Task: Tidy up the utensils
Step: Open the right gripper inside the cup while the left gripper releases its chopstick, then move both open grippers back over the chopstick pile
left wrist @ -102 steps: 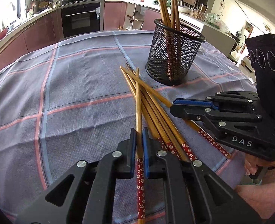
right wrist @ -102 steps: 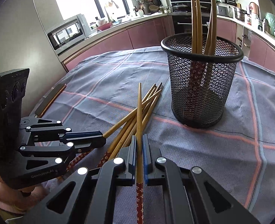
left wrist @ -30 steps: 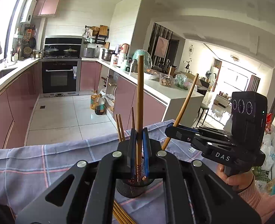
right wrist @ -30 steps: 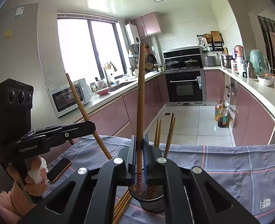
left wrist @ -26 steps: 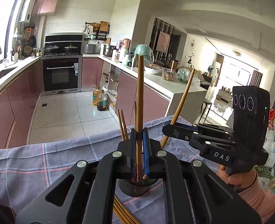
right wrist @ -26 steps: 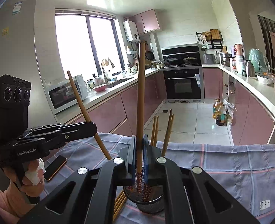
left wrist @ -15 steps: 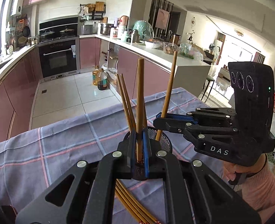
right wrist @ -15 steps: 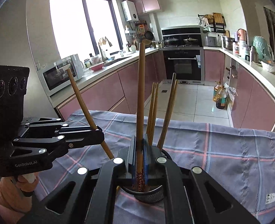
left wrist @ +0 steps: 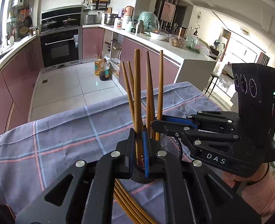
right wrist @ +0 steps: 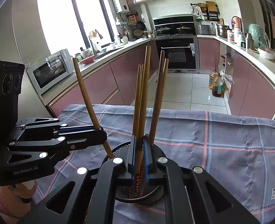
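Black tool [left wrist: 138, 149], blue pads [left wrist: 146, 156], silver screws; pink sleeve [left wrist: 262, 196].

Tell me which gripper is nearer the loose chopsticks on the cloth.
Left. The loose chopsticks lie directly beneath the left gripper; the right gripper, jaws opening on its chopstick, sits beside it over the mesh holder.

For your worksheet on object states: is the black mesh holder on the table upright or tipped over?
Upright. The mesh holder stands on the checked cloth with its round rim facing up, and chopsticks stick up out of it.
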